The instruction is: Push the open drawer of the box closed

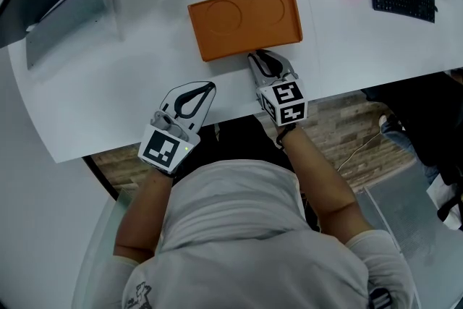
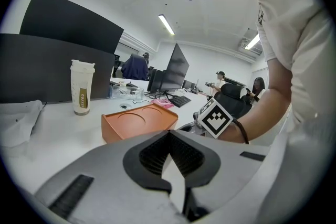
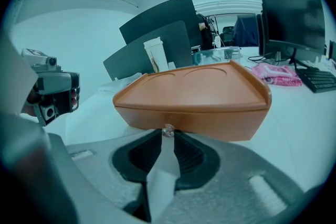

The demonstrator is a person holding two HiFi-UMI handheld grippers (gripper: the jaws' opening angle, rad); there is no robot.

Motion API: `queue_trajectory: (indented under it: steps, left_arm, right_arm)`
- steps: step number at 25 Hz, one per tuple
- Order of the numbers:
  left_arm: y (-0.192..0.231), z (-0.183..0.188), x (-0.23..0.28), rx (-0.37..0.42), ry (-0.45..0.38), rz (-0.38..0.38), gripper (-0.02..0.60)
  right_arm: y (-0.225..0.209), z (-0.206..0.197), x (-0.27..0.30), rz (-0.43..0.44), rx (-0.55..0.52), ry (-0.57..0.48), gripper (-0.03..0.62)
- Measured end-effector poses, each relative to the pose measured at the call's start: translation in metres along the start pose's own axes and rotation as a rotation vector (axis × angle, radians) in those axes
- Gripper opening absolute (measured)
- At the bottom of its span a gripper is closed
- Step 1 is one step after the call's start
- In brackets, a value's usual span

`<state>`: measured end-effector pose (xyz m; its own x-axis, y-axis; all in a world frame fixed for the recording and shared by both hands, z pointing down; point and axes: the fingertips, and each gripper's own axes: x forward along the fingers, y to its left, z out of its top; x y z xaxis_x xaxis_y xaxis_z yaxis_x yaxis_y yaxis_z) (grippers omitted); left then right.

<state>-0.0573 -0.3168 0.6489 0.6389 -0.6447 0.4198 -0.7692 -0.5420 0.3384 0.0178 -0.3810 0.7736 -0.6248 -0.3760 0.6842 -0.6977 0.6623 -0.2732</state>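
The orange box point(image 1: 246, 22) is sitting mid-worktop point(image 1: 108, 98), its drawer front looking flush. The right tongs point(image 1: 255, 56) are nipping the small clear knob point(image 3: 167, 130) on that front, barely parted. The left tongs point(image 1: 207, 87) are resting closed and empty near the worktop's edge.
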Motion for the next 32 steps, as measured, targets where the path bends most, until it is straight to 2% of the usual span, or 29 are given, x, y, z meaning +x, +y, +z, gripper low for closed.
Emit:
queue_trajectory:
  steps: [6,14,20,24,30,32]
  left_arm:
    - [-0.008,0.006,-0.014,0.025,-0.019,-0.007,-0.001]
    - [-0.032,0.043,-0.064,0.129,-0.085,-0.035,0.0]
    - [-0.061,0.063,-0.125,0.148,-0.14,-0.052,0.0]
    - [-0.082,0.085,-0.171,0.201,-0.204,-0.078,0.0]
    - [-0.116,0.114,-0.236,0.231,-0.292,-0.118,0.0]
    - [-0.128,0.114,-0.252,0.263,-0.31,-0.138,-0.001]
  right_arm:
    - [0.003,0.003,-0.015,-0.023,0.001,-0.018,0.095]
    - [0.035,0.027,-0.077,-0.092,-0.025,-0.108,0.097]
    - [0.089,0.04,-0.137,-0.133,-0.057,-0.183,0.095]
    - [0.135,0.054,-0.181,-0.169,-0.1,-0.254,0.095]
    - [0.2,0.091,-0.249,-0.17,-0.137,-0.419,0.091]
    - [0.22,0.102,-0.268,-0.172,-0.154,-0.464,0.088]
